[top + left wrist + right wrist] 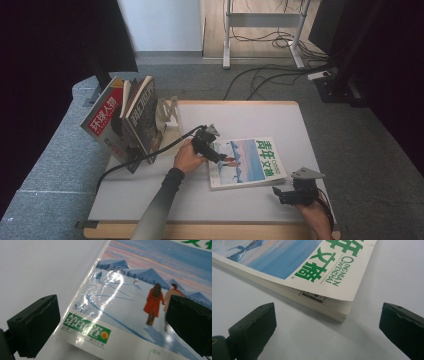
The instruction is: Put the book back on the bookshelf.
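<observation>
- We see a magazine lying flat on the white table, cover up, right of centre: snow scene, two walking figures, green title characters.
- Left tongs sit over the magazine's left edge, jaws spread wide; in the left gripper view one jaw is over bare table, the other over the cover. Nothing held.
- Right tongs rest near the magazine's near right corner, jaws wide, apart from it, empty.
- At the far left of the table, leaning books stand in a white rack.
- A cable trails from the left tongs off the table's left side.
</observation>
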Available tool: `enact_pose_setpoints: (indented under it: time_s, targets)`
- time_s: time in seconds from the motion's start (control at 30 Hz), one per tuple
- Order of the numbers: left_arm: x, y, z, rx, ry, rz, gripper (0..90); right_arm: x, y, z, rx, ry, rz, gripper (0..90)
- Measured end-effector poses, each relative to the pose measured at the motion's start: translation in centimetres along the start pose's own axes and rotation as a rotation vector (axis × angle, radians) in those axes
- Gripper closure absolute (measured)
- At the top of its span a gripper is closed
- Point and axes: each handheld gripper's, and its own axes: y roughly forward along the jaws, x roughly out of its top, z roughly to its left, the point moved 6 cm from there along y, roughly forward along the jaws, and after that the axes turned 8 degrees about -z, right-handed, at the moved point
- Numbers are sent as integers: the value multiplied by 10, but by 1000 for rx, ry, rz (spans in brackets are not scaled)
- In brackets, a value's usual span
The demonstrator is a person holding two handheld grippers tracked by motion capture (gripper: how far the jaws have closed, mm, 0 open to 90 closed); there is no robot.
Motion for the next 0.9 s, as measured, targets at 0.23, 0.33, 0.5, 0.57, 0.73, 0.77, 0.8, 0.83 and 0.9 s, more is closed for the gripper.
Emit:
enact_pose_setpoints:
  time_s: [0.23, 0.33, 0.5, 0.57, 0.73, 0.77, 0.8, 0.83, 0.9]
  targets:
    - [-9, 17, 11, -12, -9, 20, 0, 0, 6, 2, -1, -10, 5, 8]
    - [-9, 20, 13, -34, -23, 6, 0, -1, 9, 3, -2, -17, 10, 8]
    - [-11, 23, 12, -79, -55, -2, 0, -1, 14, 5, -2, -23, 13, 9]
    - [-11, 23, 12, -75, -48, 4, 0, -1, 16, 5, -9, -24, 17, 9]
    - [-11, 22, 9, -63, -55, 12, 0, -2, 20, 4, -27, -36, 30, 25]
    - [-11, 21, 8, -62, -54, 16, 0, -2, 20, 4, -33, -35, 30, 29]
    - [-12, 21, 7, -60, -58, 18, 0, -2, 21, 3, -43, -33, 29, 33]
    - [-12, 20, 5, -59, -58, 22, 0, -2, 21, 2, -49, -32, 30, 34]
    - [-14, 18, 2, -56, -62, 29, 0, -1, 21, 1, -52, -31, 33, 33]
